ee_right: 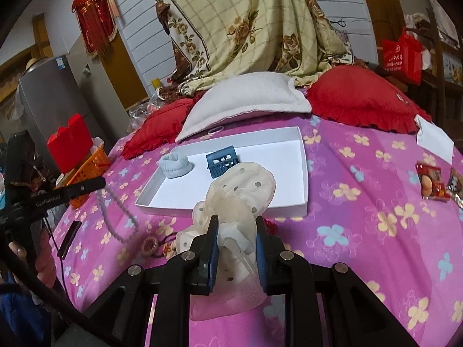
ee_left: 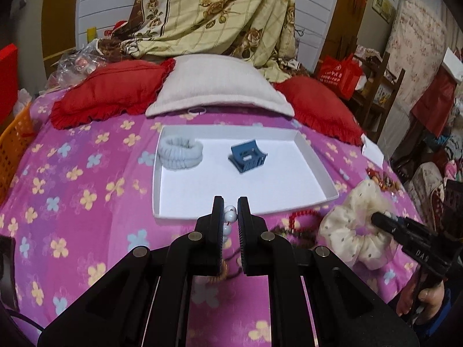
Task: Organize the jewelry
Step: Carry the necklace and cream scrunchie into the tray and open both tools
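A cream scrunchie [ee_right: 231, 202] is clamped in the right gripper [ee_right: 235, 248] and white beads [ee_left: 230, 217] are pinched in the nearly closed left gripper [ee_left: 230, 225], both short of the white tray [ee_left: 303, 156] at 12 o'clock. The dangling bead strand could be snagged on the tray rim, or slip from the narrow pinch.

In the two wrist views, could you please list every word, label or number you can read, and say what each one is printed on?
"GenRobot.AI": white lettering on the left gripper's black body, seen from the right wrist view.
"DAS": on the right gripper's black body; the last letter is unsure.
Red shopping bag: white print, too small to read.
Red hanging ornament: gold characters, blurred.
Snack packets: print unreadable.
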Demonstrator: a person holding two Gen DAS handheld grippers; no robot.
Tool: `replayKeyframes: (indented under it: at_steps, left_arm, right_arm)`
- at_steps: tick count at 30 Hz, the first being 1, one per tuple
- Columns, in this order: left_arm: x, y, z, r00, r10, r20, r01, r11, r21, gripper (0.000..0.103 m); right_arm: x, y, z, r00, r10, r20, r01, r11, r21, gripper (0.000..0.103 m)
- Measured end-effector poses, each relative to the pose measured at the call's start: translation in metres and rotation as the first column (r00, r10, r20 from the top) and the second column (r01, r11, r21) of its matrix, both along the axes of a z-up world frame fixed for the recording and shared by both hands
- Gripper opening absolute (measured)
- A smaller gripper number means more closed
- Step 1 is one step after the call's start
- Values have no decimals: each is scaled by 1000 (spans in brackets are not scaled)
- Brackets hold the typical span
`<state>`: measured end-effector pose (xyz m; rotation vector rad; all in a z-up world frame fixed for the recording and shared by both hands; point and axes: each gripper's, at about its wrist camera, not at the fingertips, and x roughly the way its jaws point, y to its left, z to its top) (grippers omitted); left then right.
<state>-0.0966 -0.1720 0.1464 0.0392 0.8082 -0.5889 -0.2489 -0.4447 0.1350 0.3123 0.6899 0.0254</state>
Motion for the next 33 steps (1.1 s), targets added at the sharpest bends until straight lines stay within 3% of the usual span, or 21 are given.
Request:
replayKeyframes:
  at_steps: [6,9,17,20,23,25,26,27,33]
  left_arm:
    - [36,-8,13,1000,-10,15,11,998,-62,8]
    - [55,-16,13,999,-6,35,8,999,-51,8]
    - [106,-20,-49,995,86,-56,-82,994,78,8]
    - [114,-10,-65,989,123,-78,-115,989,95,8]
    - [115,-2,-68,987,130,-90,-122,988,91,11]
    - [112,2,-65,987,132,-91,-125,989,81,24]
    - [108,5,-62,987,137,-87,-131,989,74,29]
    - [105,7,-59,986,143,-82,-137,988,67,36]
    - [68,30,-36,984,173,-52,-172,985,15,38]
  right_arm:
    - [48,10,4,1000,2,-3,-2,1000,16,21]
    - [80,15,0,1000,4,-7,-4,998,61,21]
    - [156,34,-50,991,31,-127,-6,980,197,21]
    - [171,36,-66,985,32,-168,5,976,218,21]
    - [177,38,-72,982,26,-187,16,975,220,21]
    - [177,37,-75,979,11,-204,34,975,218,31]
    - [175,36,-74,979,3,-203,42,976,215,44]
    - [174,34,-73,980,-3,-197,46,976,213,49]
    - [144,31,-50,987,9,-163,19,986,168,51]
